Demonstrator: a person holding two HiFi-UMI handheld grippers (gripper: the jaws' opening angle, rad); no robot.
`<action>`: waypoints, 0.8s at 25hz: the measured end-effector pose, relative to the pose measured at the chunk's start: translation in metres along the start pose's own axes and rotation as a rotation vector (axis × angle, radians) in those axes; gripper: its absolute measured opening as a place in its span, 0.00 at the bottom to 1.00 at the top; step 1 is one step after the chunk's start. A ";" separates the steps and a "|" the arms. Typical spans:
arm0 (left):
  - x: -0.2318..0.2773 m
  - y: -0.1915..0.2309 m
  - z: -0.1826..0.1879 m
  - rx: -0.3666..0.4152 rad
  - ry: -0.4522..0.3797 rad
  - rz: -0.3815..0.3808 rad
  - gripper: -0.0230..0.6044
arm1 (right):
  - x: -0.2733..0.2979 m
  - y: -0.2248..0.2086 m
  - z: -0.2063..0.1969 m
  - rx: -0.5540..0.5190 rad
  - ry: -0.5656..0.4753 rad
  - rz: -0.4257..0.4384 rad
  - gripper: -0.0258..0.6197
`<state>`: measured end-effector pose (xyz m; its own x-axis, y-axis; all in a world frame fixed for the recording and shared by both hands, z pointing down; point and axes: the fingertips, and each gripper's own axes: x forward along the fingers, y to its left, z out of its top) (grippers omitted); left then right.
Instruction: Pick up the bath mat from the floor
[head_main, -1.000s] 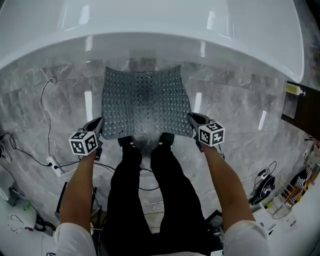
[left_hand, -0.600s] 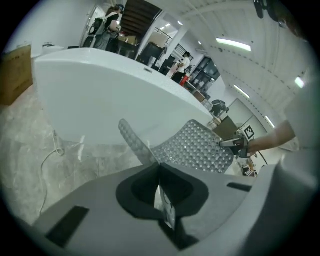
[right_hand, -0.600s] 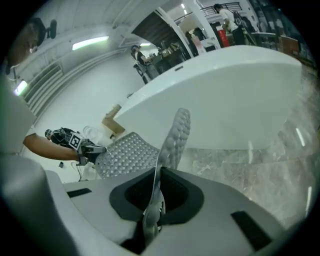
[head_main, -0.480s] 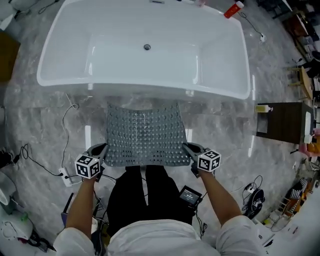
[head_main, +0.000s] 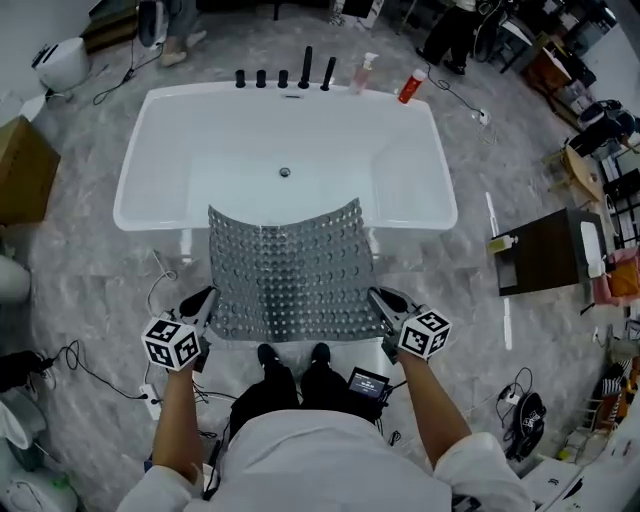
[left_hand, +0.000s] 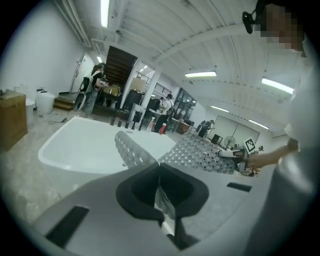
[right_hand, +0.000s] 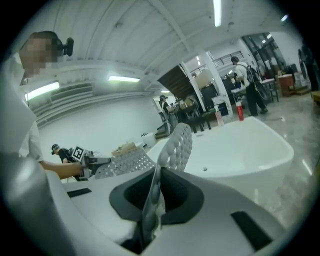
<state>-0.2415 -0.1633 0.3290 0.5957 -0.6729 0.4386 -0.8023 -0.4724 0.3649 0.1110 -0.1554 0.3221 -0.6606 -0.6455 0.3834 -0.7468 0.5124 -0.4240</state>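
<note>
A grey bath mat (head_main: 288, 270) with rows of bumps and holes hangs in the air, stretched between my two grippers, its far edge sagging over the near rim of the tub. My left gripper (head_main: 207, 300) is shut on the mat's near left corner (left_hand: 161, 192). At the near right corner my right gripper (head_main: 377, 298) is shut on the mat (right_hand: 152, 200) too. Each gripper view shows the mat's edge pinched between the jaws, with the rest of the sheet running off toward the other gripper.
A white bathtub (head_main: 140, 190) stands in front of me on the grey marble floor, with black taps (head_main: 283, 77) and bottles (head_main: 409, 86) on its far rim. A dark side table (head_main: 545, 250) is at the right, a cardboard box (head_main: 22, 170) at the left, cables (head_main: 60, 360) lie on the floor.
Both grippers have lifted the mat off the floor and high into the air. The person has straightened up, so the whole tub shows where only its near rim showed.
</note>
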 end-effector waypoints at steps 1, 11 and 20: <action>-0.006 -0.010 0.018 0.026 -0.026 -0.015 0.06 | -0.007 0.010 0.016 -0.040 -0.016 0.001 0.10; -0.080 -0.118 0.116 0.212 -0.244 -0.007 0.06 | -0.093 0.077 0.108 -0.255 -0.201 0.019 0.10; -0.156 -0.225 0.144 0.313 -0.382 0.018 0.06 | -0.186 0.133 0.143 -0.353 -0.384 0.083 0.10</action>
<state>-0.1593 -0.0342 0.0605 0.5720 -0.8154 0.0889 -0.8202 -0.5677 0.0699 0.1462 -0.0480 0.0774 -0.6921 -0.7218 0.0045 -0.7175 0.6873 -0.1127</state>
